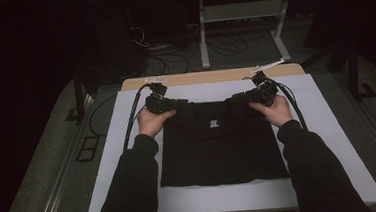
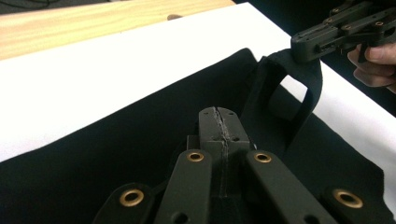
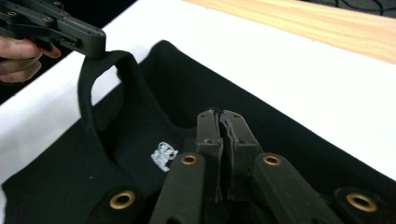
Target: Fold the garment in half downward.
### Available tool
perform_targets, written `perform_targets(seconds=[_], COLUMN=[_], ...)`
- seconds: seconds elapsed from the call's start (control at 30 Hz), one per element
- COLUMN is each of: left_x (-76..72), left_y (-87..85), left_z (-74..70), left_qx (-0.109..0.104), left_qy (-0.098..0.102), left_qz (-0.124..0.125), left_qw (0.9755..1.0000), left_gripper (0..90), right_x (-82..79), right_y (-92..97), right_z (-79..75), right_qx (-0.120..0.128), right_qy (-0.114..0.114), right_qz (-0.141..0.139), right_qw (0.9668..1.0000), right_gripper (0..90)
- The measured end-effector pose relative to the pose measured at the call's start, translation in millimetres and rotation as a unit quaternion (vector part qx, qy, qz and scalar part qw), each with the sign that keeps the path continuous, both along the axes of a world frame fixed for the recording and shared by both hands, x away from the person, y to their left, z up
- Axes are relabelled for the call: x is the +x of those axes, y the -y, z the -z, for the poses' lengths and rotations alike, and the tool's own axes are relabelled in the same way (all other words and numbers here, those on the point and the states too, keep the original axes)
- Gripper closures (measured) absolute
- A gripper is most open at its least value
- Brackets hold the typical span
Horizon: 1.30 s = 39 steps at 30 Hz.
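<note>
Two grippers meet a black garment (image 1: 221,144) at its far corners on the white board (image 1: 328,126): left gripper (image 1: 182,104), right gripper (image 1: 235,98). Left gripper view: left jaws pressed together over the cloth; the right gripper pinches a strap (image 2: 308,88). Right gripper view: right jaws closed; the left gripper clamps the other strap (image 3: 100,77).

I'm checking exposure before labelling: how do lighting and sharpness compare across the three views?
High view: dim, surroundings nearly black, the black garment lacks detail. Left gripper view: white board glares, left tongs sharp. Right gripper view: bright board, logo readable, right tongs sharp.
</note>
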<state>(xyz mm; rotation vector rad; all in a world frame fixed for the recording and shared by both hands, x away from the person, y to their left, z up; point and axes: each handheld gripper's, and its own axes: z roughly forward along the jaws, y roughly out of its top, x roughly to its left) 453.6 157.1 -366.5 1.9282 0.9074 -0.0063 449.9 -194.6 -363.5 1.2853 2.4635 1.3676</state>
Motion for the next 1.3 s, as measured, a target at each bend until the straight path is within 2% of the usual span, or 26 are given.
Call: perform_targets(seconds=[0.17,0.4,0.47,0.6,0.9,1.17,1.3], left_x=[-11.9,-29.5,-34.3,-44.2,-73.0,-92.5,-105.6], left_y=[-2.5,-8.6,-10.8,-14.9,-13.3,-8.9,-9.6], left_z=[-7.4,-3.4,-1.9,0.0,7.4,18.9,29.5], left_qx=[-0.012,-0.03,-0.03,-0.042,-0.057,-0.06,-0.058], left_qy=[0.009,0.012,0.012,0.015,0.023,0.014,0.005], left_qz=[0.002,0.005,0.006,0.007,0.027,0.043,0.054], left_qw=[0.9999,0.9995,0.9995,0.999,0.9977,0.9972,0.9969], left_gripper=[89.2,89.2,89.2,89.2,89.2,89.2,89.2], right_x=[-11.3,-29.4,-35.9,-48.1,-71.6,-92.7,-102.5], right_y=[4.5,9.0,9.0,8.9,10.6,19.3,21.4], right_z=[-9.4,-14.3,-13.1,-9.6,2.5,13.9,19.9], right_qx=[0.004,0.018,0.017,0.02,0.022,0.023,0.027], right_qy=[0.011,0.017,0.018,0.018,0.014,0.002,-0.01], right_qz=[-0.003,-0.015,-0.019,-0.028,-0.043,-0.051,-0.053], right_qw=[0.9999,0.9996,0.9995,0.9992,0.9987,0.9984,0.9982], right_gripper=[84.4,84.4,84.5,84.5,84.5,84.5,84.5])
